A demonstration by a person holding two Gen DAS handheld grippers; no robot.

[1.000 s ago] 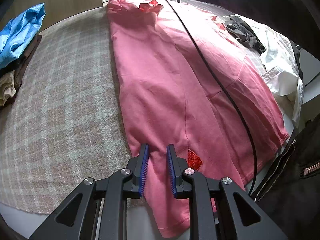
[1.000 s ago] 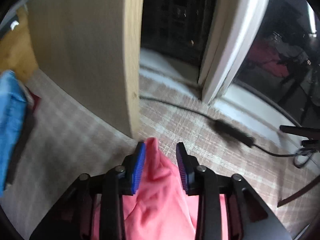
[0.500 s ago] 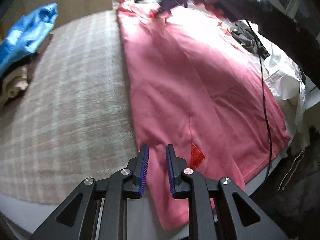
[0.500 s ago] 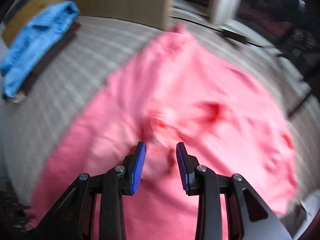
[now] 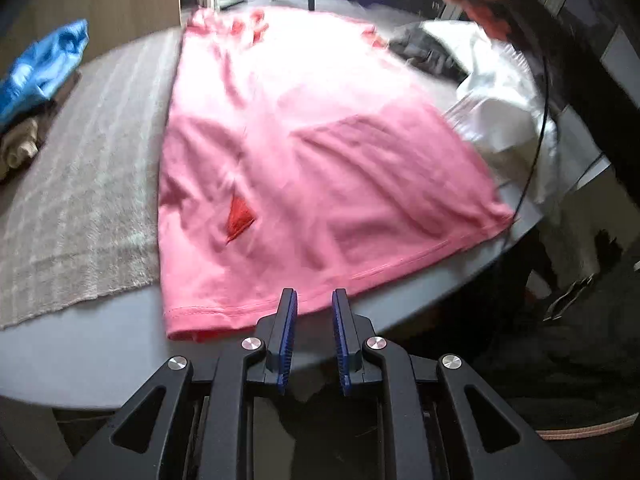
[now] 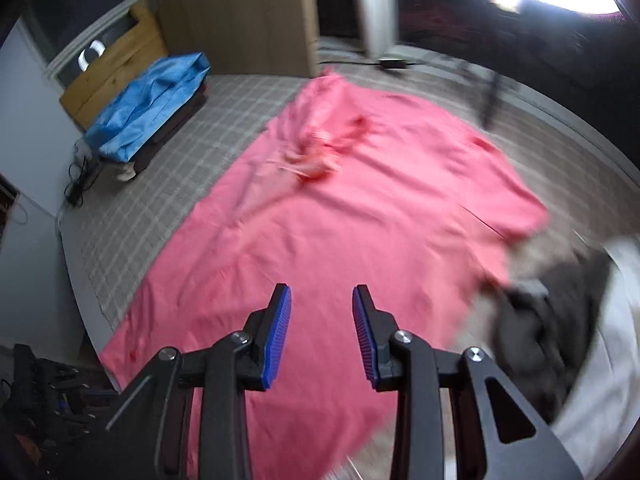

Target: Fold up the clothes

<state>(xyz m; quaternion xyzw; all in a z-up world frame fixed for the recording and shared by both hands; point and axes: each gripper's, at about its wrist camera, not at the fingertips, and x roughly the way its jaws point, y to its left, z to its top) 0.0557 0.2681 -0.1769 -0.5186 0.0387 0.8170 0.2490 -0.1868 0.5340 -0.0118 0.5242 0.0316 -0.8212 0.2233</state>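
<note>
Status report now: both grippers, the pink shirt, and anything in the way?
Left gripper and right gripper open, empty. Pink shirt spread flat, unfolded. Grey garment and white garment crowd one edge.

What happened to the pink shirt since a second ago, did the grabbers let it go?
Yes. Both had pink cloth between their pads; now the left gripper hangs open just off the hem, and the right gripper has pulled back from the collar end and hovers open above the middle. The pink shirt now lies spread flat. The blue garment and the checked cover stayed put.
</note>
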